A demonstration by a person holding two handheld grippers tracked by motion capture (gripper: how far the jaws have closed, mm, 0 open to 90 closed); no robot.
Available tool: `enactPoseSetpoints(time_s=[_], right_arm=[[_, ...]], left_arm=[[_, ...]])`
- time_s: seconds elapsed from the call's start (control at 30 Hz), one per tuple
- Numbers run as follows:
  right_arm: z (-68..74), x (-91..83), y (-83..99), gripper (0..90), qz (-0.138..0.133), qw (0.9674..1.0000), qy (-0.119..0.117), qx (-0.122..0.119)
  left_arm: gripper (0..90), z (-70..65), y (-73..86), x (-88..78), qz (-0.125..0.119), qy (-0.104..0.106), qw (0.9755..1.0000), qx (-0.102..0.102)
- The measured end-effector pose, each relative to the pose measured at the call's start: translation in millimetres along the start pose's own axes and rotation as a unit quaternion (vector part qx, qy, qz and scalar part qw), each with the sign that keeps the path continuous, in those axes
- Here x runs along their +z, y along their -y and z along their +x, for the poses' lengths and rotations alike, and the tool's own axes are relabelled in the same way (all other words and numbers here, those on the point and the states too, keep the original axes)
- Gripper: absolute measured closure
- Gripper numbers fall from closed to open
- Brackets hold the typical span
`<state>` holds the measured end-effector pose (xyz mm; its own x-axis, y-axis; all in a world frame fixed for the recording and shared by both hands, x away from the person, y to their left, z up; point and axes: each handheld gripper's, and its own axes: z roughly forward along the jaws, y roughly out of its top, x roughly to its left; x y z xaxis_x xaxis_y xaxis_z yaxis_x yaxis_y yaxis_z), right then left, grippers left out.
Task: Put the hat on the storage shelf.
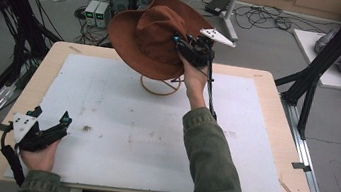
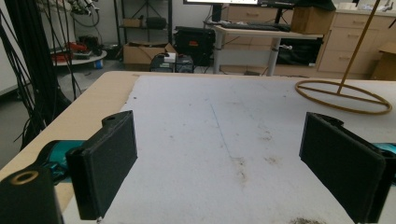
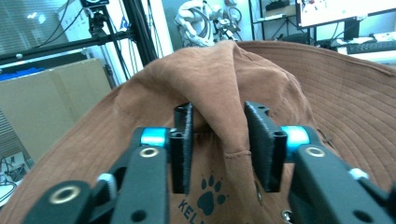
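We see the white-matted table. Above its far side, tilted over a wire stand, the brown wide-brimmed hat is pinched at its crown by the right gripper. The left gripper rests wide apart.

A brown hat carries a dark paw-print mark on its crown, seen at six o'clock in the right gripper view. Beside the paw, at about seven o'clock, run the letters "KEL", the rest cut off by the picture's edge.
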<state>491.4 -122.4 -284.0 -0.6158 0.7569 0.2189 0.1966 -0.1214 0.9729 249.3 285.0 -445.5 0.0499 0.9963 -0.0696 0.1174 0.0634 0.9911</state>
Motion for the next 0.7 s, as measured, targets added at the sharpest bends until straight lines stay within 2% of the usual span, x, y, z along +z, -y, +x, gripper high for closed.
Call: enactPoseSetpoints(time_s=[0.1,0.3,0.4,0.7], right_arm=[[0.8,-0.6,-0.5,55.8,0.003,0.9999,0.002,-0.009],[4.0,-3.5,-2.9,28.7,0.001,0.9991,0.023,-0.034],[5.2,-5.1,-4.5,22.4,0.001,0.9989,0.026,-0.040],[5.2,-9.5,-7.3,14.0,0.001,0.9981,0.040,-0.046]], left_arm=[[11.4,-0.1,-0.2,-0.1,0.000,0.000,1.0000,0.001],[11.4,-0.4,-0.1,0.0,0.000,0.000,1.0000,0.001],[11.4,-0.5,-0.1,0.2,-0.001,0.000,1.0000,0.000],[11.4,-0.3,-0.4,-0.3,-0.001,-0.001,1.0000,0.001]])
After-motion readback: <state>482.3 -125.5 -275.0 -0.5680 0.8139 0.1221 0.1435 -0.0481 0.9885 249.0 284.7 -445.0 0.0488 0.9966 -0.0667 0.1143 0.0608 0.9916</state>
